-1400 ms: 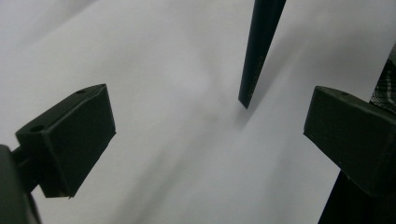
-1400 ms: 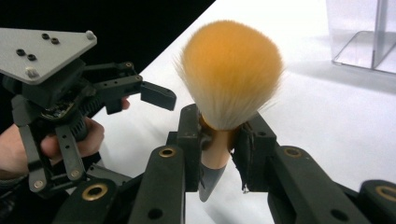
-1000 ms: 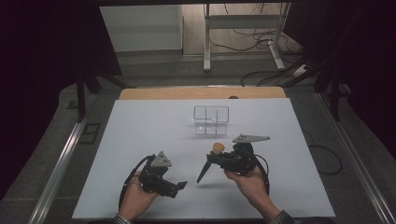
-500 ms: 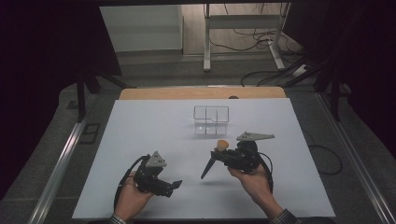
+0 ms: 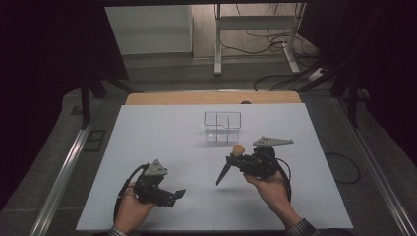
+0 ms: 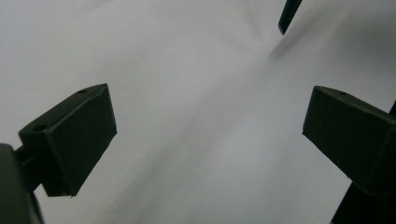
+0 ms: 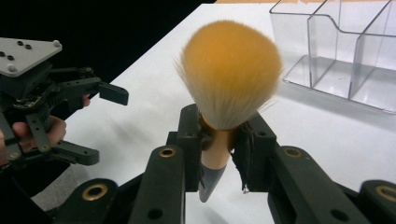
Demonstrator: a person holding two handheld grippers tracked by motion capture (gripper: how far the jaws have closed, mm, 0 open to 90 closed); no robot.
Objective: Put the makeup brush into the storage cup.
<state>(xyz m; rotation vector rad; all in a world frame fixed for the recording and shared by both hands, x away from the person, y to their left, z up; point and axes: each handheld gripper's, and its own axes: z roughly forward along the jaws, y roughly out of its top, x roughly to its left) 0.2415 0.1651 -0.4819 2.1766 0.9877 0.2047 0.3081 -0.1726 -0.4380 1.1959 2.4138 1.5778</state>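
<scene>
One makeup brush (image 7: 227,88) clamped in the right tongs (image 7: 219,140); left tongs (image 6: 205,135) apart; one clear organizer (image 5: 223,126) nearby on the counter (image 5: 147,137).

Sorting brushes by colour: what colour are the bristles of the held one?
Orange-yellow with paler tips on the brush, clearest in the right gripper view.

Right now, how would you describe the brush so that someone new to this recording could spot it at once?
Start at the white table and find the clear divided organizer near its far middle. Just in front of it, to the right, the right gripper is shut on a makeup brush. Its fluffy orange bristle head and dark tapered handle mark it out.
</scene>
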